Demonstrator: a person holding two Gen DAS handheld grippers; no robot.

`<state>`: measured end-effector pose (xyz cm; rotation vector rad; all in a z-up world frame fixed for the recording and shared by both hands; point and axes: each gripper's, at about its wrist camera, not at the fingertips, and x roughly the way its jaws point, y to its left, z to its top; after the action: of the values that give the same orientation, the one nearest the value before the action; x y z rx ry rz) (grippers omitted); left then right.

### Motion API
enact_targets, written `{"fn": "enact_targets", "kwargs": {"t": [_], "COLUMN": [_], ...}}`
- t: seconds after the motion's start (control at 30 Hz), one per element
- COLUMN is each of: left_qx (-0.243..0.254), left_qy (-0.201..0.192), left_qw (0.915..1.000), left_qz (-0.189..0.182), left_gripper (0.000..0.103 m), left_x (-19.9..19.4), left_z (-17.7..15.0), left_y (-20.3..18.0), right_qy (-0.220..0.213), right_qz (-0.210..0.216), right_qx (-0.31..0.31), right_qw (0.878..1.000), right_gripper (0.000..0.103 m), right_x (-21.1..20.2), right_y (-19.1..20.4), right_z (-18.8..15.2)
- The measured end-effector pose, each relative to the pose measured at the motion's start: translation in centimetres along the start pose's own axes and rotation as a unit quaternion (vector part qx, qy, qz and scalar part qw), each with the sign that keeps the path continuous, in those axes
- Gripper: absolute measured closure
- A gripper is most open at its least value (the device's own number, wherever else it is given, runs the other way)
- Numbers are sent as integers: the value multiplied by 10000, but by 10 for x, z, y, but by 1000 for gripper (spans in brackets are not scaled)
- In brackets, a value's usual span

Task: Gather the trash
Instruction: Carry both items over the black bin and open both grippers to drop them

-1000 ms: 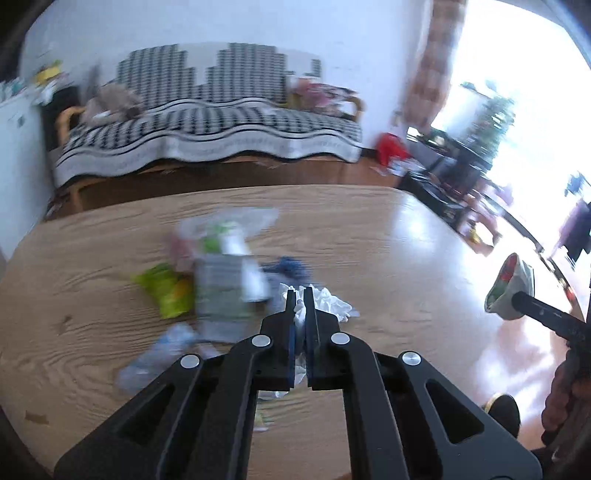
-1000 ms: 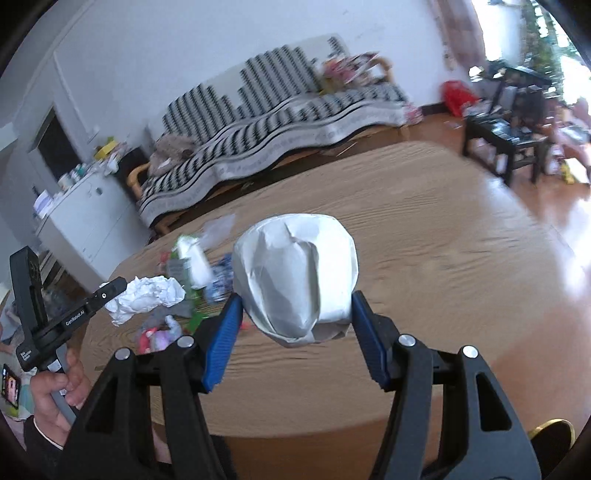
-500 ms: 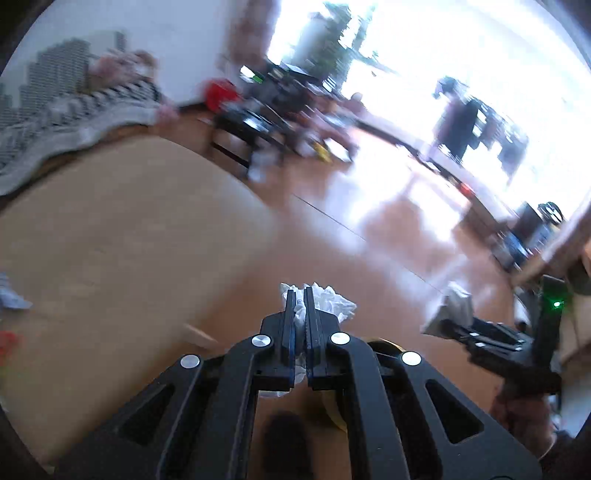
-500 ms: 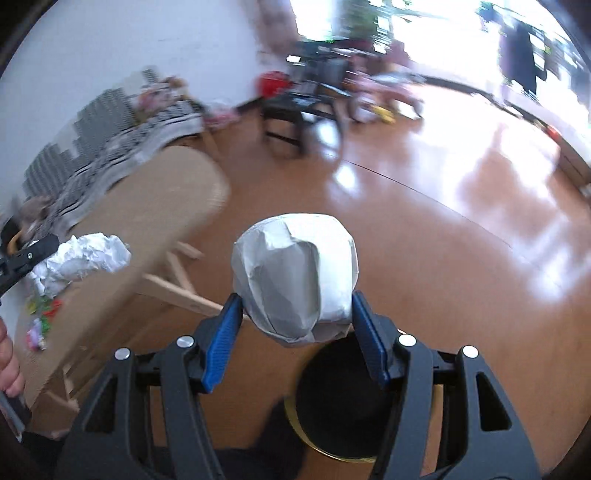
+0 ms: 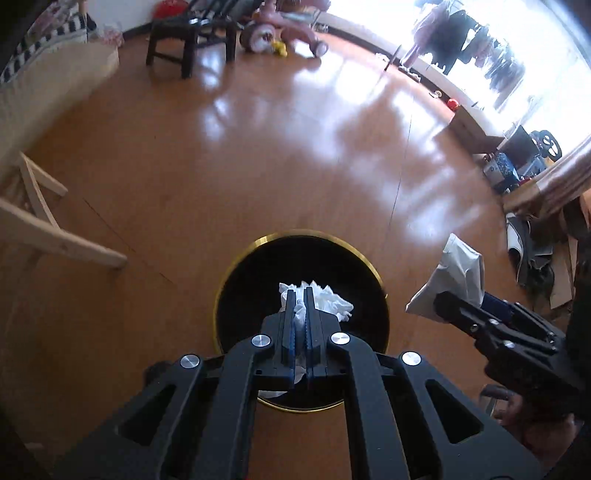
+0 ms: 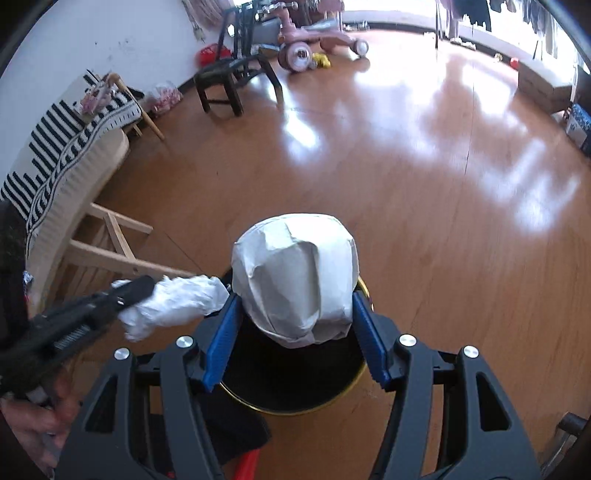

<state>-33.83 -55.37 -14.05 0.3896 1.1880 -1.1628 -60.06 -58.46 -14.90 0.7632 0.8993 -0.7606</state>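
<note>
A round black bin with a gold rim (image 5: 369,262) stands on the wooden floor, straight below both grippers; its rim (image 6: 360,373) shows in the right wrist view too. My left gripper (image 5: 300,295) is shut on a crumpled white tissue (image 5: 328,299) and holds it over the bin's opening. My right gripper (image 6: 297,321) is shut on a crumpled grey-white paper cup (image 6: 295,273), also above the bin. In the left wrist view the cup (image 5: 458,277) is at the right of the bin. In the right wrist view the tissue (image 6: 173,302) is at the left.
The wooden table's edge and legs (image 5: 40,229) are at the left. A striped sofa (image 6: 62,147), a dark stool (image 5: 188,33) and a pink ride-on toy (image 6: 310,48) stand farther off on the glossy floor. Boxes and clutter (image 5: 517,166) lie at the right.
Both grippers have swung away from the table with its trash and now point down over the bin on the floor. Each keeps hold of its item.
</note>
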Motion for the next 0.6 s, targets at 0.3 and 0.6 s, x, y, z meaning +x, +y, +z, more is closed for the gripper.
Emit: {"fn": "enact_targets", "kwargs": {"t": [0.3,0.6], "left_qx": [209,457], "left_qy": [264,203], "left_qw": [9994,9987], "left_qz": [95,51], "left_gripper": [100,100], "left_x": [51,53], "left_z": [-22,-18], "left_y": [30,14], "right_qy": [452,534], "right_qz": [-81,-197], "right_qx": [2,111], "right_qw": [9989,9983], "right_gripper": [43,41], "right_x": [48,64], "right_y": [10,13], "right_z": [-14,-9]}}
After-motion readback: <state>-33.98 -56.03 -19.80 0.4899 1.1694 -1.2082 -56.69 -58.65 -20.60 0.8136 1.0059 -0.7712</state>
